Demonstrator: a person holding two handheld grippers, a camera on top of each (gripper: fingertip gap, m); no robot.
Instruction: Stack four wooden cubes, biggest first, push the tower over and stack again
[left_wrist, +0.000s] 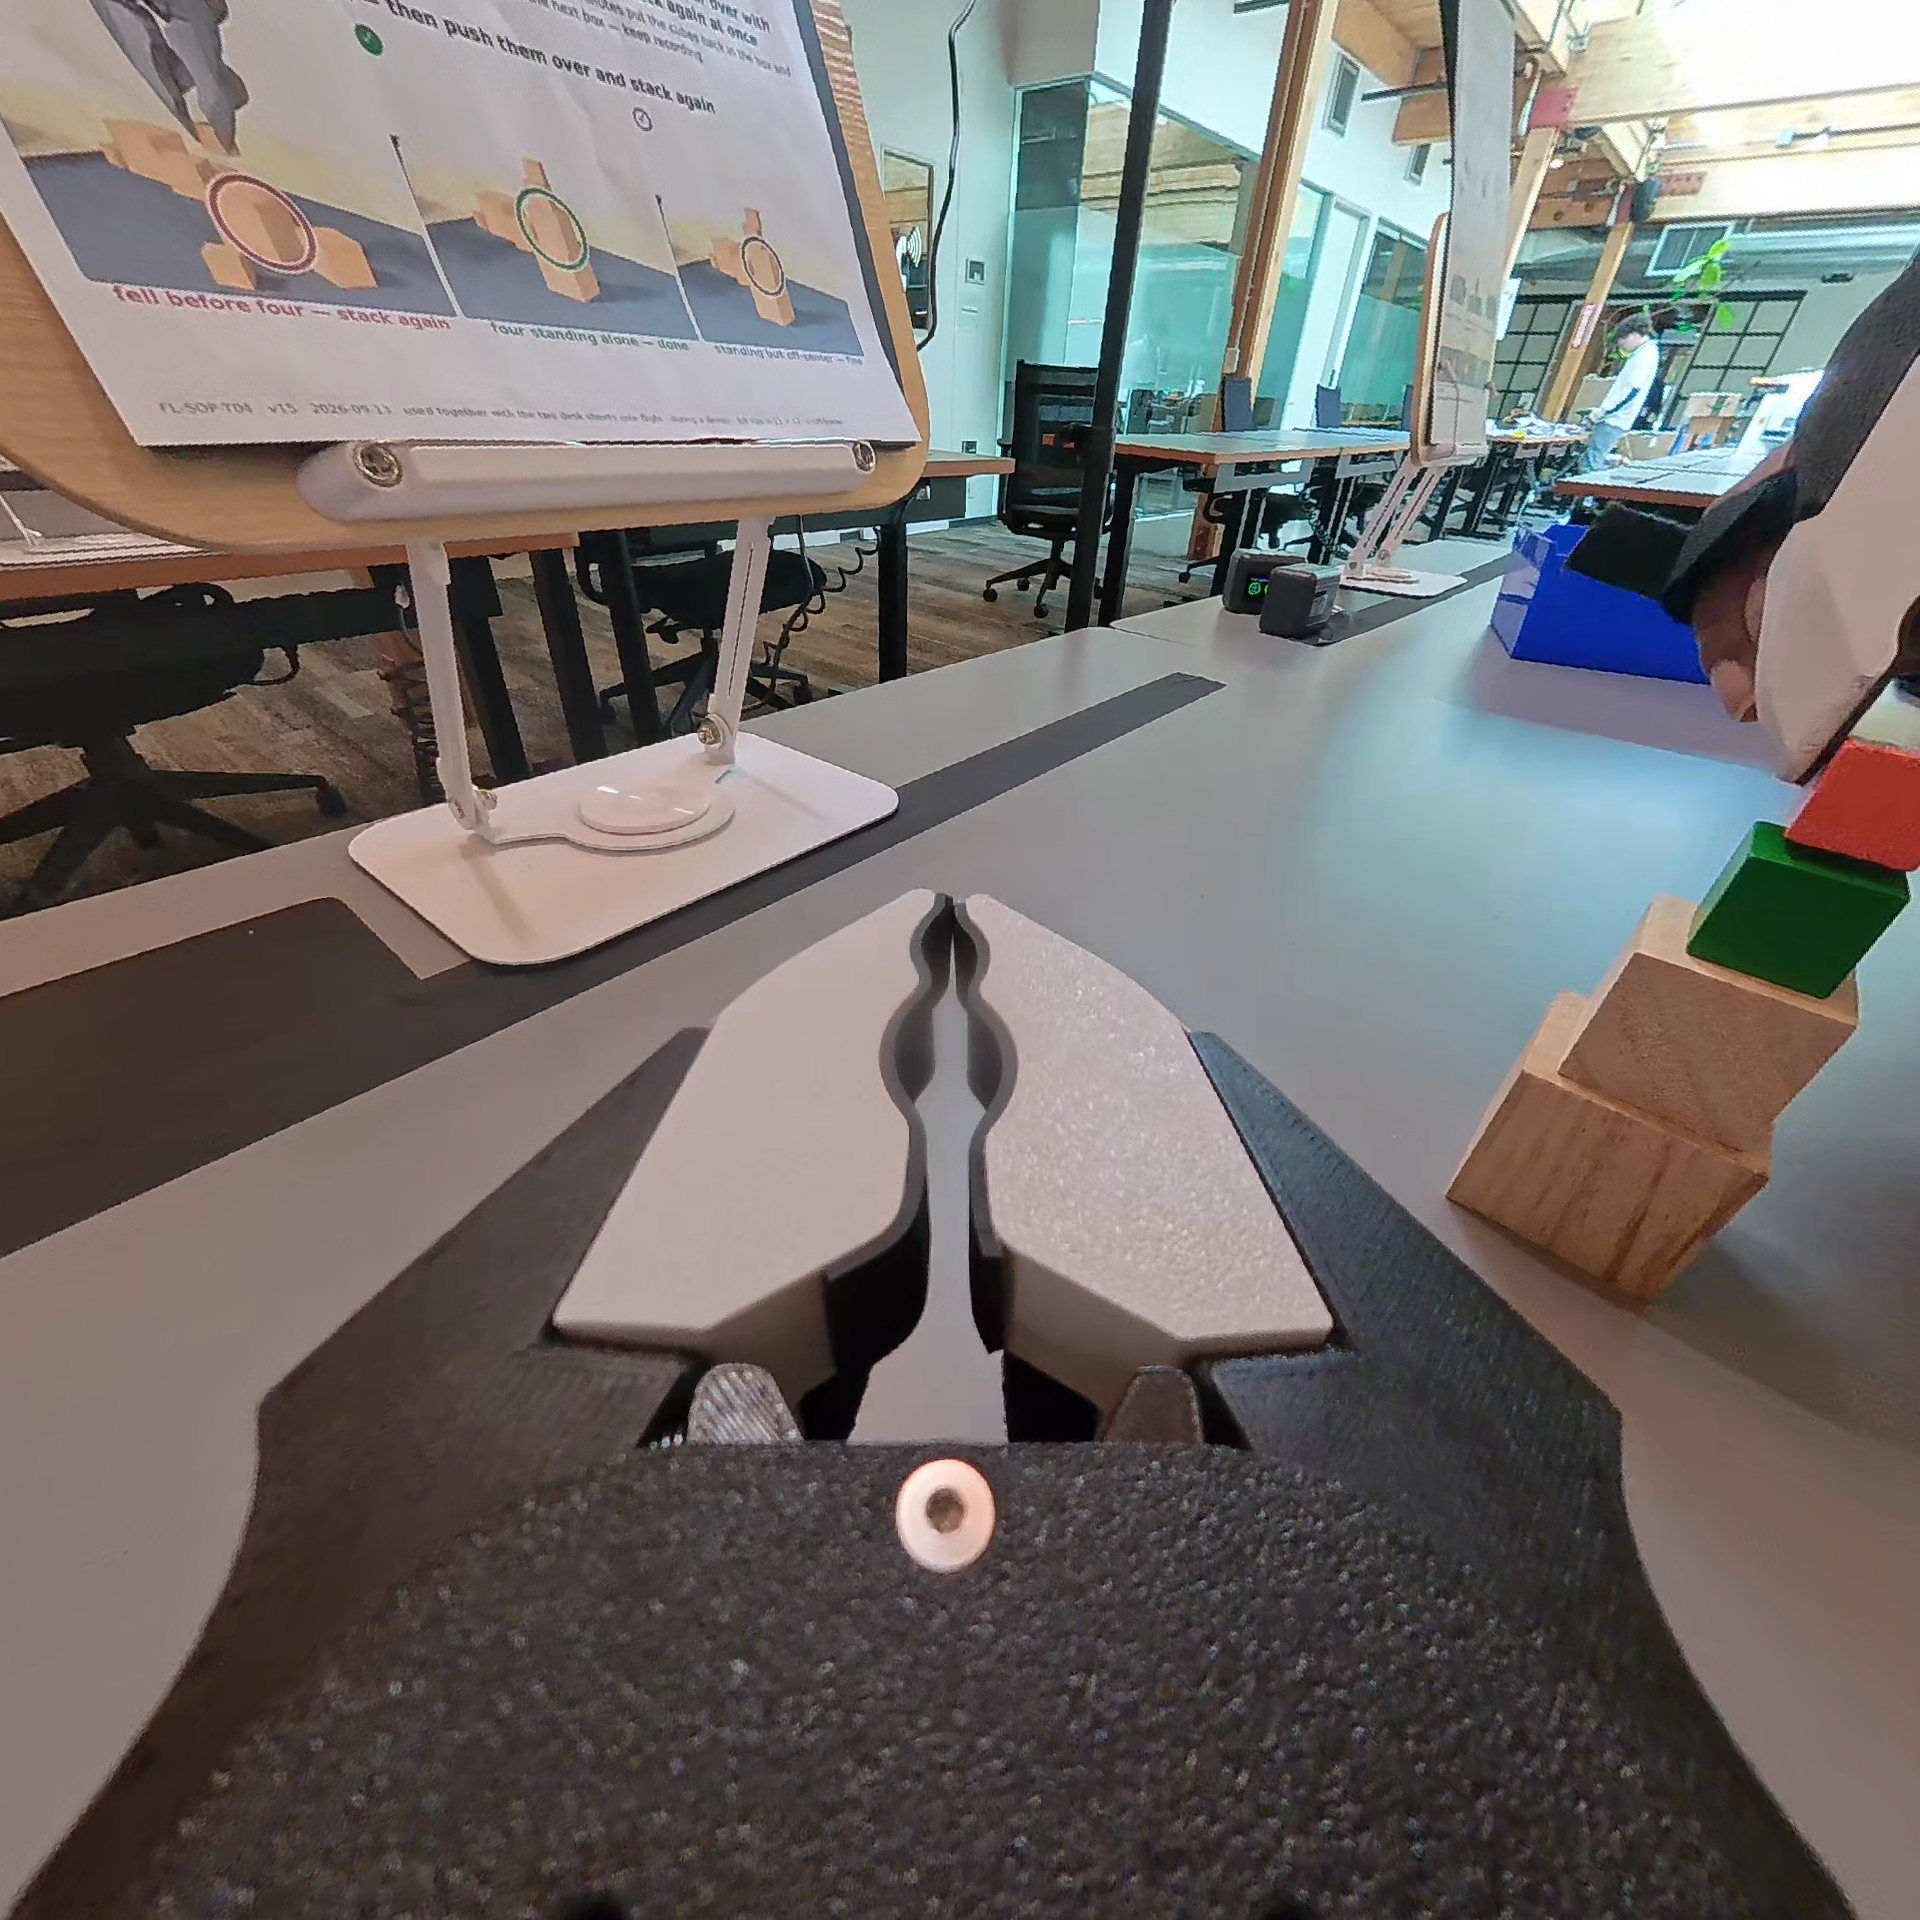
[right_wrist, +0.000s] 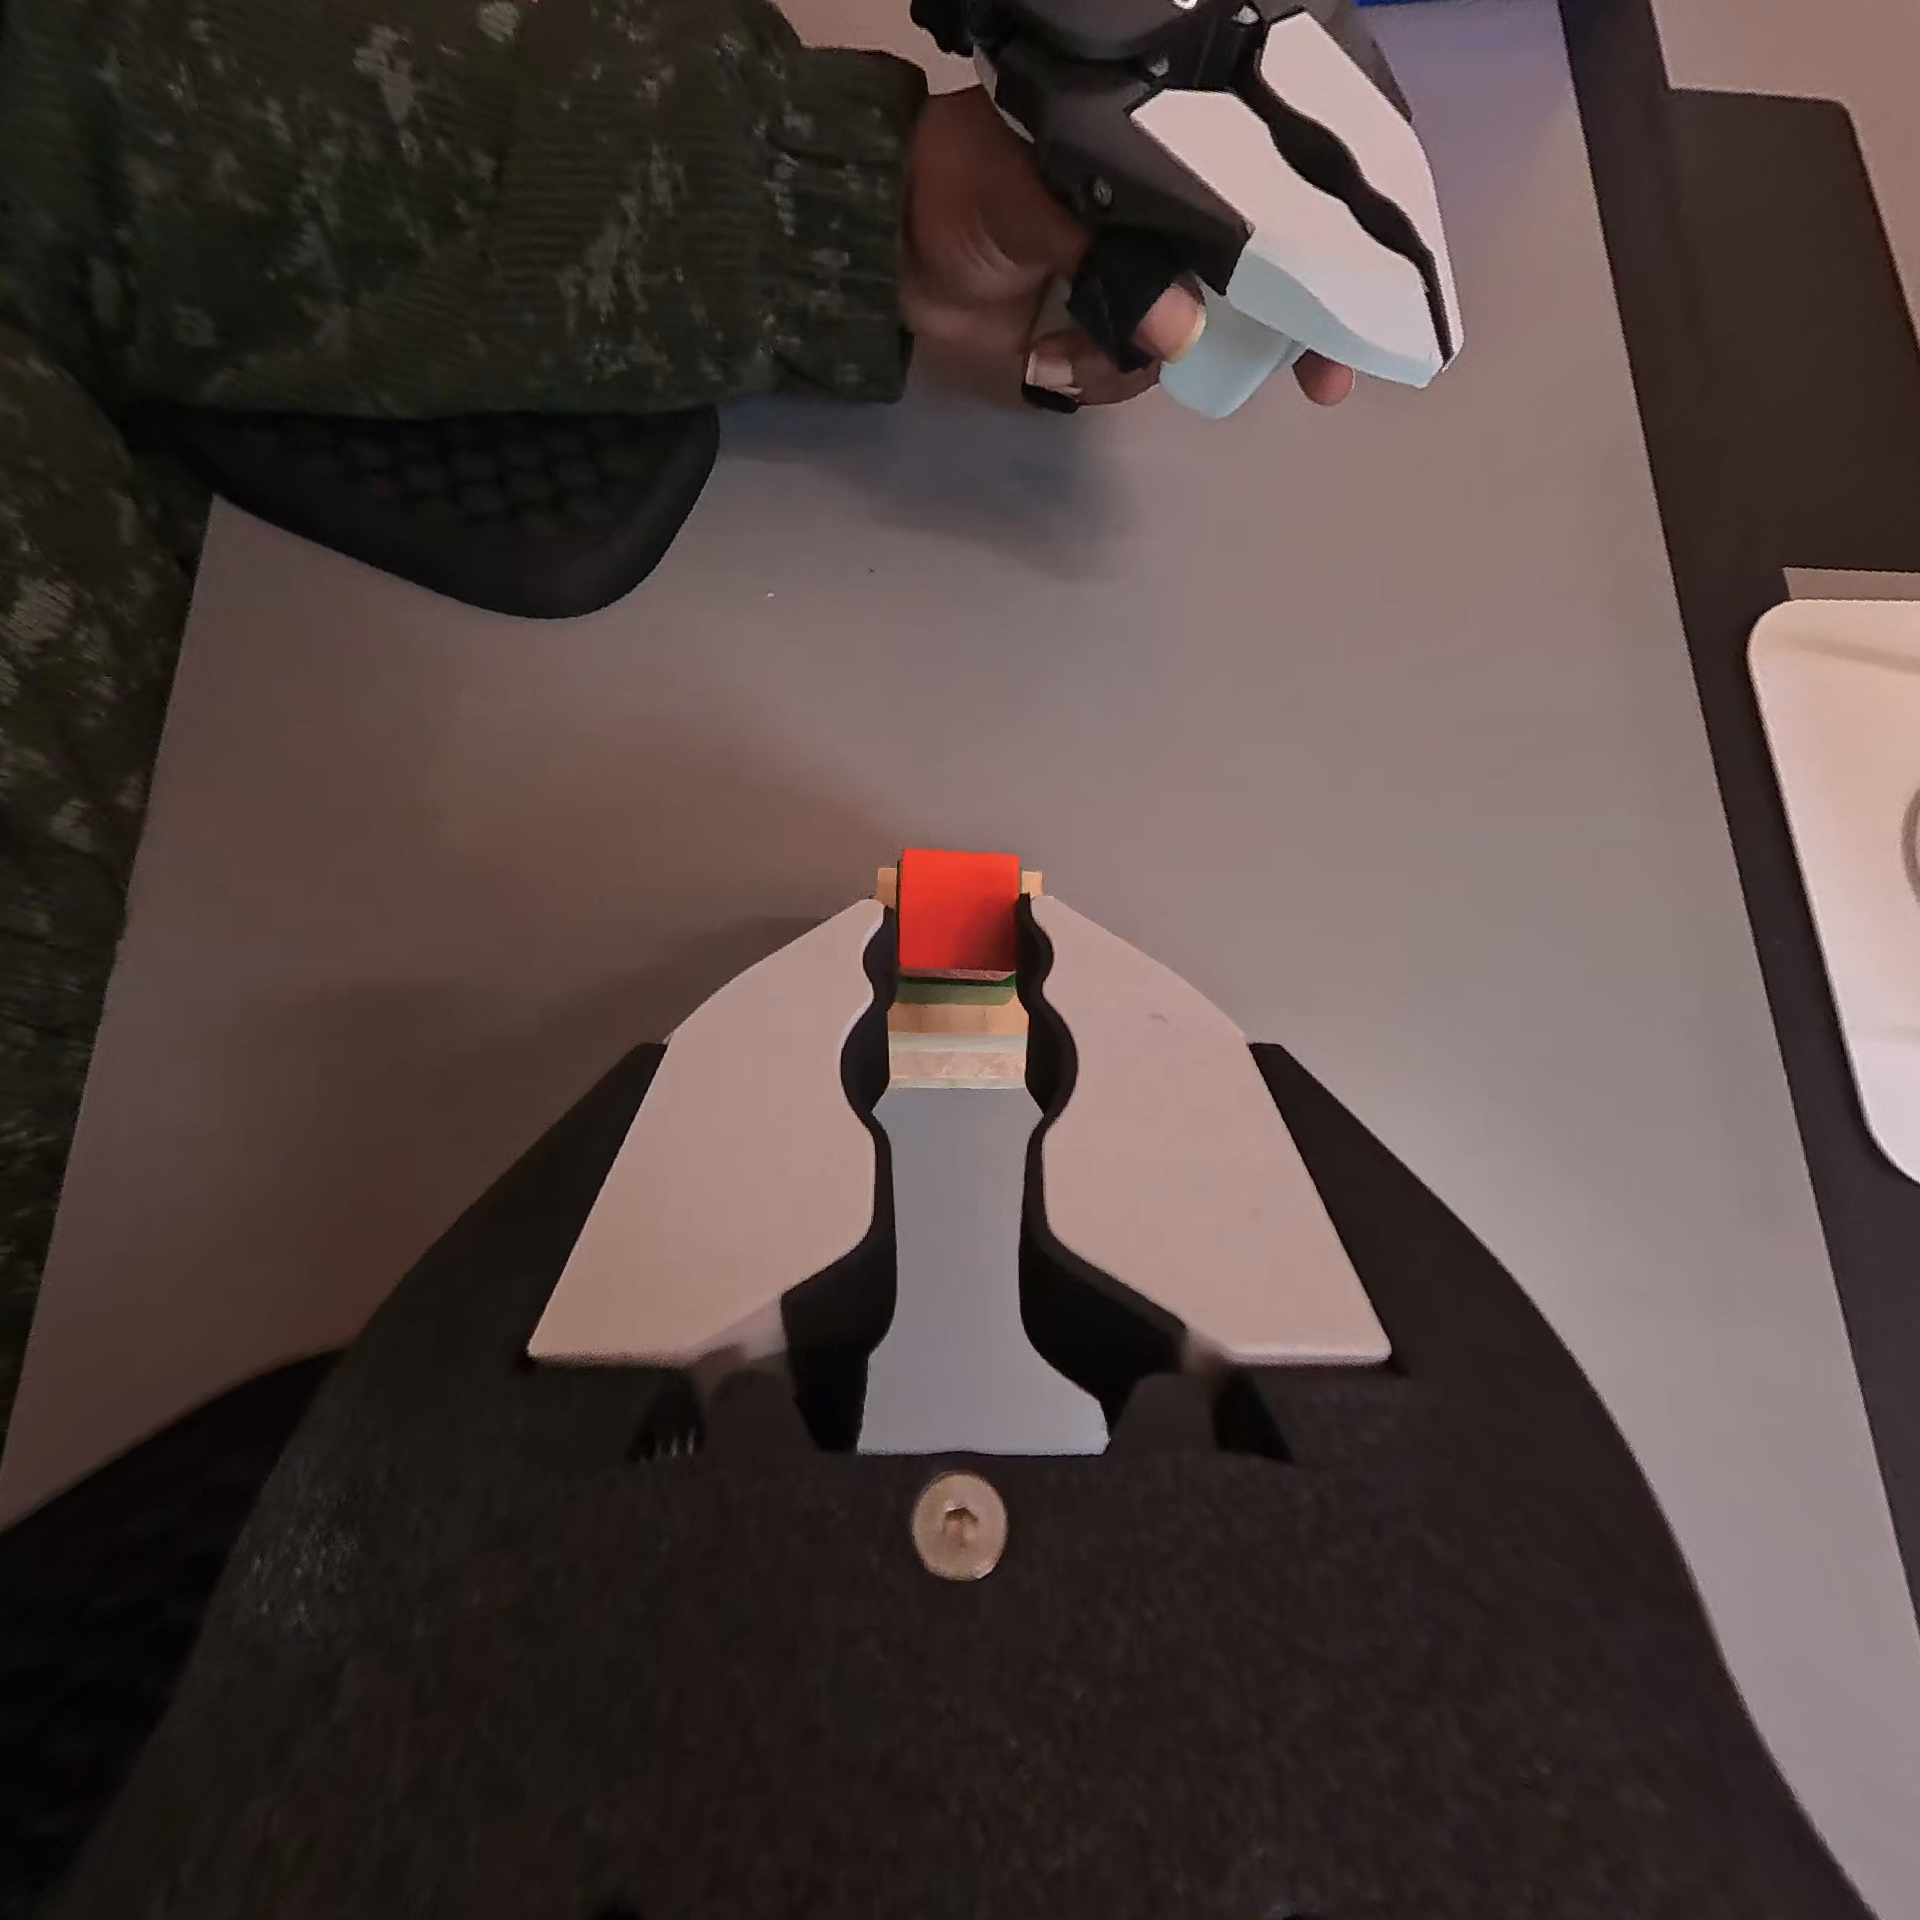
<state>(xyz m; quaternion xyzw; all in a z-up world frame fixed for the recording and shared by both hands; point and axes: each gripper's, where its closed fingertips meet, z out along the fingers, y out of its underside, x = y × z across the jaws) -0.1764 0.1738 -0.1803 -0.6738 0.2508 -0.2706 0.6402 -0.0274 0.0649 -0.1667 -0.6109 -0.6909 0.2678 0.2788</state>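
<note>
A stack of blocks stands on the grey table: two plain wooden cubes (left_wrist: 1621, 1153) at the bottom, a green cube (left_wrist: 1792, 914) on them, and a red cube (left_wrist: 1865, 805) on top. My right gripper (right_wrist: 954, 914) points straight down over the stack and is shut on the red cube (right_wrist: 956, 909), with both pads pressed on its sides. The green cube (right_wrist: 951, 995) and the wooden ones (right_wrist: 951, 1065) show beneath it. My left gripper (left_wrist: 951, 909) is shut and empty, low over the table to the left of the stack. It also shows in the right wrist view (right_wrist: 1340, 229).
A white document stand (left_wrist: 623, 831) with a printed sheet stands ahead of the left gripper on a black tape strip (left_wrist: 1039, 758). A blue bin (left_wrist: 1590, 613) sits at the far right. A person's sleeve (right_wrist: 416, 208) lies over the table's near side. One gripper's finger ends stand about 20 cm off the other's.
</note>
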